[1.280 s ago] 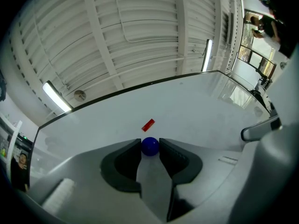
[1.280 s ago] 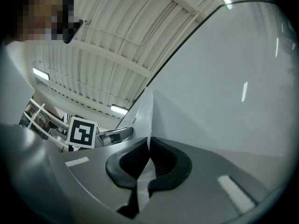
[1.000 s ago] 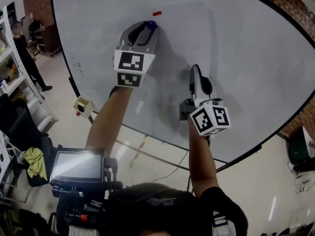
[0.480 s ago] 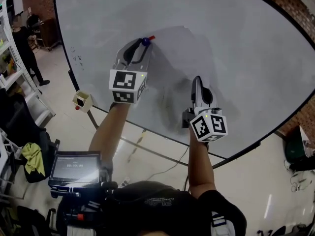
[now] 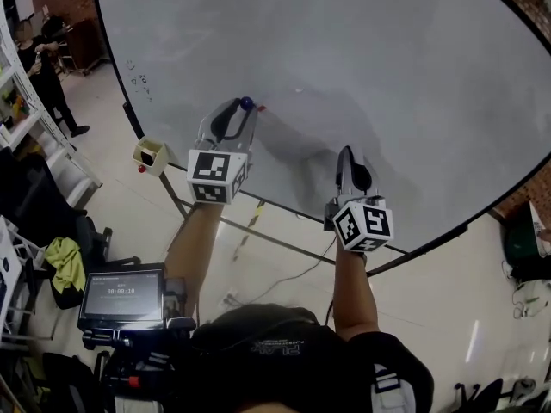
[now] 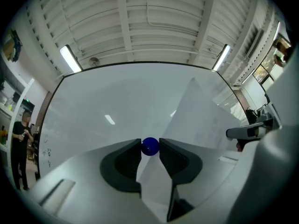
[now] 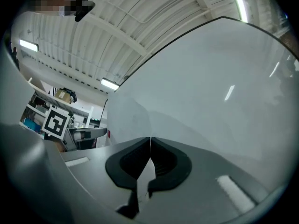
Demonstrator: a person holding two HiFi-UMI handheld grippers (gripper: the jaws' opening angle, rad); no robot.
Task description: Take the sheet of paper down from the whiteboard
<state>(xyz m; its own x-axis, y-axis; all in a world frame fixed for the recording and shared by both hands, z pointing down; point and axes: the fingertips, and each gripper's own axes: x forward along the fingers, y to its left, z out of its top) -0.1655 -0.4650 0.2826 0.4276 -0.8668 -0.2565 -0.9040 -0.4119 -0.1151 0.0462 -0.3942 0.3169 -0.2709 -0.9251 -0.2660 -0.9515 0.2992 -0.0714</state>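
The white sheet of paper (image 5: 297, 136) hangs free in front of the whiteboard (image 5: 405, 50), stretched between my two grippers. My left gripper (image 5: 241, 110) is shut on a blue ball magnet (image 5: 246, 103) at the sheet's upper left corner; a small red piece (image 5: 261, 107) shows just beside it. In the left gripper view the blue magnet (image 6: 150, 146) sits pinched between the jaw tips, with the paper (image 6: 201, 120) running off to the right. My right gripper (image 5: 346, 155) is shut on the sheet's right edge; in the right gripper view the paper (image 7: 131, 120) rises from the closed jaws.
The whiteboard's dark lower frame (image 5: 284, 206) runs just below both grippers. A person (image 5: 45, 80) stands by shelves (image 5: 17, 127) at far left. A small box (image 5: 148, 155) and a cable (image 5: 293, 275) lie on the floor. A screen (image 5: 120, 295) hangs at my chest.
Both grippers have come down along the board towards its lower edge, carrying the sheet and the blue magnet. The red piece now sits beside the magnet rather than above it.
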